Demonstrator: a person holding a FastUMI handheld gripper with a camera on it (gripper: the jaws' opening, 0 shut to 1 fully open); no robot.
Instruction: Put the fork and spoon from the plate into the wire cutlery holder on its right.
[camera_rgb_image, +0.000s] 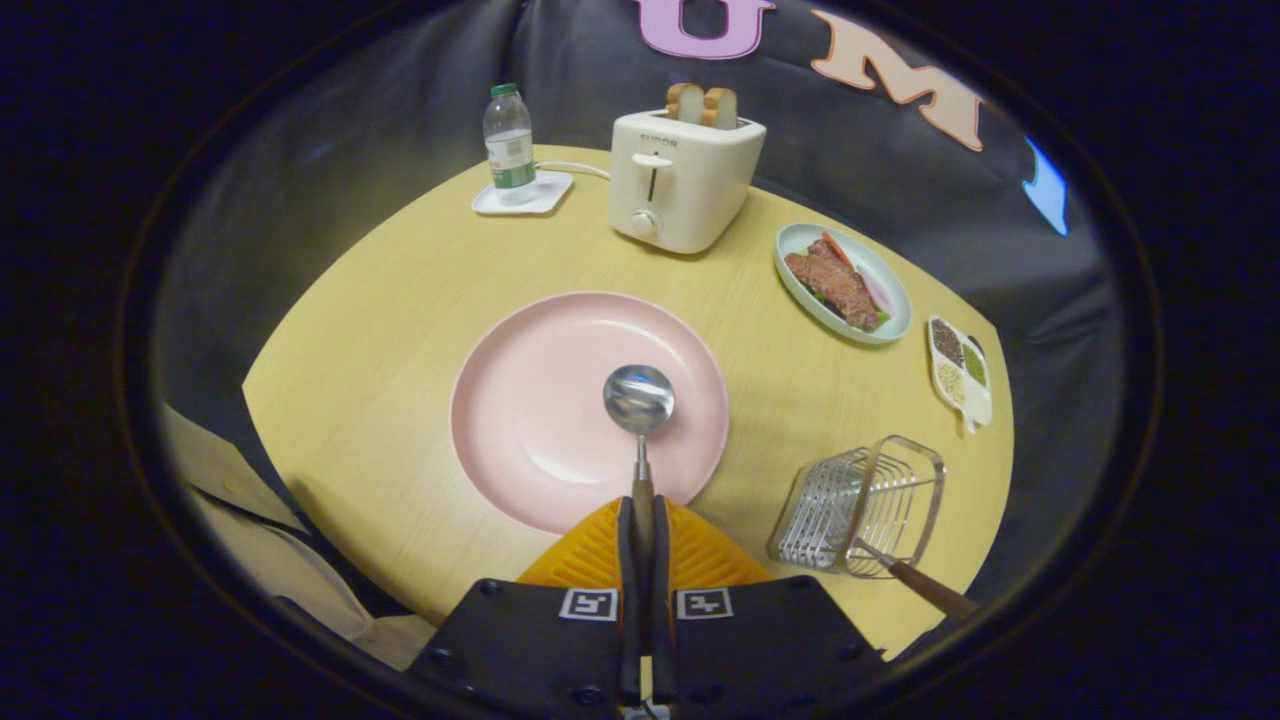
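Steel spoon w/ brown wooden handle (639, 420) is hanging over round pink plate (560, 400), gripper (643, 520) fingers pinching its handle; fork (915, 580) is lying in wire cutlery holder (860, 505).

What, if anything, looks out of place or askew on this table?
The holder lies on its side, right of the plate, so its opening faces sideways. The fork lies slanted in it, handle sticking out. The tongs are shut on the spoon, held above the plate.

You are looking at a toaster (681, 180) holding bread slices (702, 104), a water bottle (510, 145) sitting on a white coaster (523, 194), a meat dish (843, 284) and a divided condiment tray (960, 370).
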